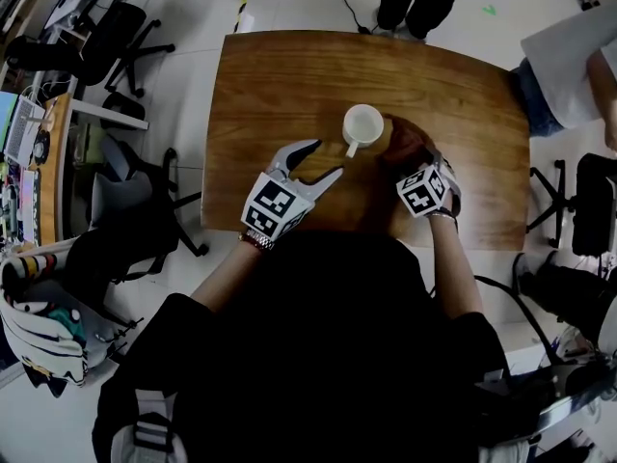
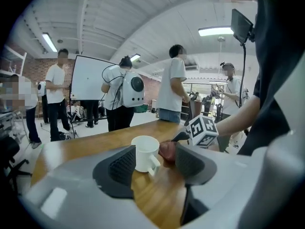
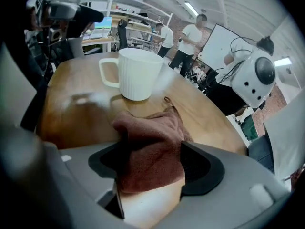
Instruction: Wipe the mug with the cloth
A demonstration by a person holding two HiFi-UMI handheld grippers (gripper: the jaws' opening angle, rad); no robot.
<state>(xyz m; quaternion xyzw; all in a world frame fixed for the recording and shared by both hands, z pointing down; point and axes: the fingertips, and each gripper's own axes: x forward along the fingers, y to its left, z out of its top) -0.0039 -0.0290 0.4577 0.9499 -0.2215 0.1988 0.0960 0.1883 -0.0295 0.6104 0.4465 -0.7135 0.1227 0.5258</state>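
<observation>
A white ribbed mug (image 1: 362,125) stands upright on the wooden table (image 1: 289,75), its handle toward me. Just right of it a brown cloth (image 1: 405,141) lies bunched on the wood. My left gripper (image 1: 326,159) is open and empty, a little short of the mug (image 2: 145,151), which shows beyond its jaws with the cloth (image 2: 167,150) beside it. My right gripper (image 1: 416,162) points steeply down over the cloth (image 3: 152,147). Its jaws stand wide with the cloth heaped between them (image 3: 150,168), and I see no squeeze on it. The mug (image 3: 138,73) stands just beyond.
Several people stand past the table's far edge, one with a white backpack (image 2: 132,90), and a whiteboard (image 2: 90,78) is behind them. Office chairs (image 1: 130,41) and a desk crowd the left side. A seated person (image 1: 569,75) is at the right.
</observation>
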